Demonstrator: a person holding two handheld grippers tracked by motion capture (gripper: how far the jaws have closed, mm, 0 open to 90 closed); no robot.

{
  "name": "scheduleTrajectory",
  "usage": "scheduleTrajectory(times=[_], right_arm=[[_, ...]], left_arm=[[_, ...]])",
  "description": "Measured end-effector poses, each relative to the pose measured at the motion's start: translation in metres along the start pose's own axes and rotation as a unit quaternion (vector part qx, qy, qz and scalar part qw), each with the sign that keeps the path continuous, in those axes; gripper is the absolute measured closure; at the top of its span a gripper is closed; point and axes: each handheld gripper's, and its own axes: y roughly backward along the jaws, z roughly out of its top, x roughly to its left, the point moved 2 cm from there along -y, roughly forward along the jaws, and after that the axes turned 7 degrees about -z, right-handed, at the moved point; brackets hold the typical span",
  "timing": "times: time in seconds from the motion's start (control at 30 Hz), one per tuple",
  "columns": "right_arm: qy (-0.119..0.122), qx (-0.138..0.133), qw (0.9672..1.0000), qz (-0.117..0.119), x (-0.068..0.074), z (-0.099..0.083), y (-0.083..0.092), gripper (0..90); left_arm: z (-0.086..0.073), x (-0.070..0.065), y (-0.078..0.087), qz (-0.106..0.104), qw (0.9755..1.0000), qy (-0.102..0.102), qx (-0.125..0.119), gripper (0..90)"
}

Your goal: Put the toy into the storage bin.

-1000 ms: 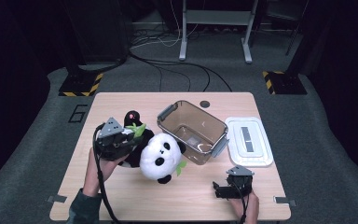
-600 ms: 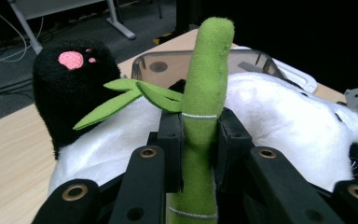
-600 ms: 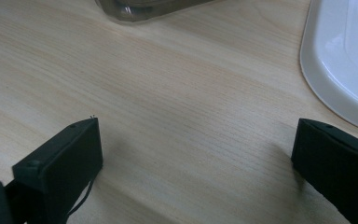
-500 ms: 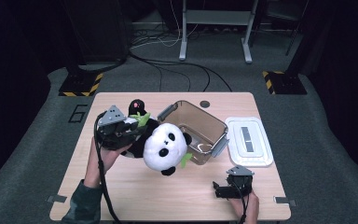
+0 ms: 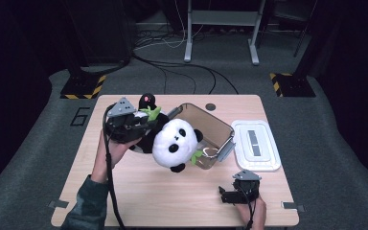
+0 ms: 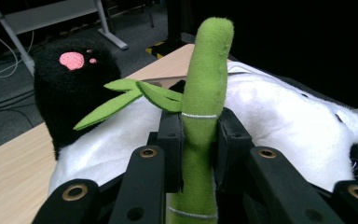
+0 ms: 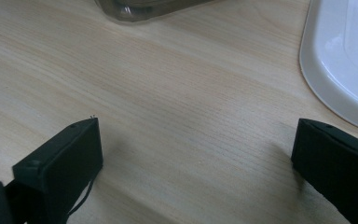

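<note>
Now the bamboo stalk (image 6: 200, 121) sits clamped between the left gripper's (image 6: 199, 140) fingers (image 6: 170, 140).

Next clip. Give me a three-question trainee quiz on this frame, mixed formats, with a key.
1. Multiple choice: the left gripper is shut on which part of the panda plush toy? A. an ear B. the green bamboo stalk C. a foot
2. True or false: the right gripper is holding the white lid.
3. Short answer: where is the clear bin relative to the panda's head in the high view?

Key
1. B
2. False. Its jaws stand open over the bare wooden table, with the lid off to one side.
3. Right behind it; the head overlaps the bin's near rim.
</note>
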Motion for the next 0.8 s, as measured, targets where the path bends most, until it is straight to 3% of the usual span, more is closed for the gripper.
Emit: scheduleTrajectory(times=[0.33,0.8], right_arm=[[-0.001,0.000,1.0000,0.000,0.000,0.000,0.000,1.0],[-0.004,0.000,1.0000,-0.001,0.000,0.000,0.000,1.0]], left_arm=[[0.015,0.002,-0.016,-0.012,0.9999,-0.007,-0.001,74.5],[0.040,0.007,-0.053,-0.040,0.9990,-0.020,0.007,74.6]])
